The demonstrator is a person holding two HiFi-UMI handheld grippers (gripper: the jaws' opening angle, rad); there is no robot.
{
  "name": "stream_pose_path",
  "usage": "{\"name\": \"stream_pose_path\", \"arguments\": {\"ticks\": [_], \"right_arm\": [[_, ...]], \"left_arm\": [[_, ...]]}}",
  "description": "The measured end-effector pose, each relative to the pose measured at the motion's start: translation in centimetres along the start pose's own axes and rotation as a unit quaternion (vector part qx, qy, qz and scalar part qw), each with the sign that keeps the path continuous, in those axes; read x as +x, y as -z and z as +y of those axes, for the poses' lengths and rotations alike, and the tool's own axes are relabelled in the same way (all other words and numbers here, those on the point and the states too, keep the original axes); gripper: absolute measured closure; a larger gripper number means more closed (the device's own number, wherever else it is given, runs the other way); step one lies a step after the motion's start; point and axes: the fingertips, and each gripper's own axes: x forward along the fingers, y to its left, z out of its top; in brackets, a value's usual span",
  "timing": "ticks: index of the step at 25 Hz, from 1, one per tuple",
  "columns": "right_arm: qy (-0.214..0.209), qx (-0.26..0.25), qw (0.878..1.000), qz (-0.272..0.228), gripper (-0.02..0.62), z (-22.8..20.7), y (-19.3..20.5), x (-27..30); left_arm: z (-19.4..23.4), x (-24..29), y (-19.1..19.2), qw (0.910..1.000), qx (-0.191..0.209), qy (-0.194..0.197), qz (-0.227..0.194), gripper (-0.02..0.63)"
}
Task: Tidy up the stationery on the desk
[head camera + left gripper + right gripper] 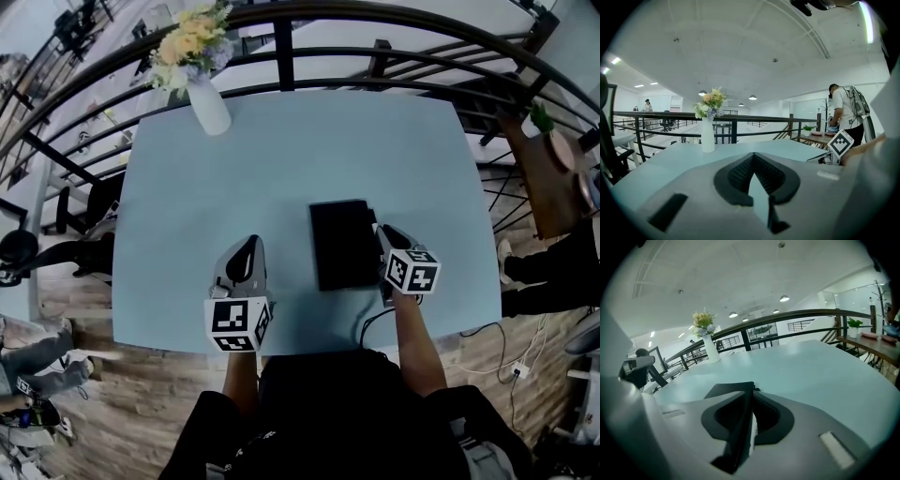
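My right tool (382, 234) is clamped on the right edge of the black notebook (342, 244), which lies flat near the middle of the table (281, 150). In the right gripper view the dark cover and a pale sliver of pages stand between the jaws. My left tool (249, 242) hovers to the left of the notebook, jaws pressed together with nothing in them.

The bite is thin and sits right at the edge. If I lift from here, I judge the book could sag from that one side and slip out. If only the cover is pinched, it could fan open instead (I cannot tell how many pages are caught). A slide toward the near edge could also tip it off the table. The closed left tool can prop the book but would have to open before it could take hold.

By my count there is one notebook, one vase (208, 108) of flowers at the far left, and two tools. I see no other stationery on the table.
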Motion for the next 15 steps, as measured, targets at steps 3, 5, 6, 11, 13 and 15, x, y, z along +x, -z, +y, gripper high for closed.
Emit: {"name": "stream_pose_path", "arguments": {"ticks": [3,5,6,11,13,15], "right_arm": [[0.009,0.003,1.0,-0.021,0.558,-0.1,-1.2,-0.7],[0.012,0.004,0.999,-0.04,0.581,-0.2,-2.2,-1.3],[0.013,0.005,0.999,-0.048,0.583,-0.2,-2.7,-1.6],[0.009,0.001,0.996,-0.087,0.584,0.6,-5.1,-3.1],[0.0,-0.003,0.995,-0.105,0.584,1.4,-6.2,-3.7],[-0.009,-0.008,0.992,-0.122,0.584,2.2,-7.3,-4.3]], "left_arm": [[-0.1,0.0,-0.5,1.0,0.002,0.003,-0.005,0.612],[-0.4,0.1,-0.9,0.9999,0.004,0.007,-0.009,0.612],[-0.6,0.1,-1.0,0.9999,0.005,0.009,-0.009,0.612],[-1.3,-0.1,-1.3,0.9996,0.019,0.02,-0.009,0.612],[-1.5,-0.1,-1.5,0.9994,0.021,0.026,-0.01,0.612],[-1.7,-0.2,-1.7,0.9993,0.02,0.03,-0.012,0.612]]}}
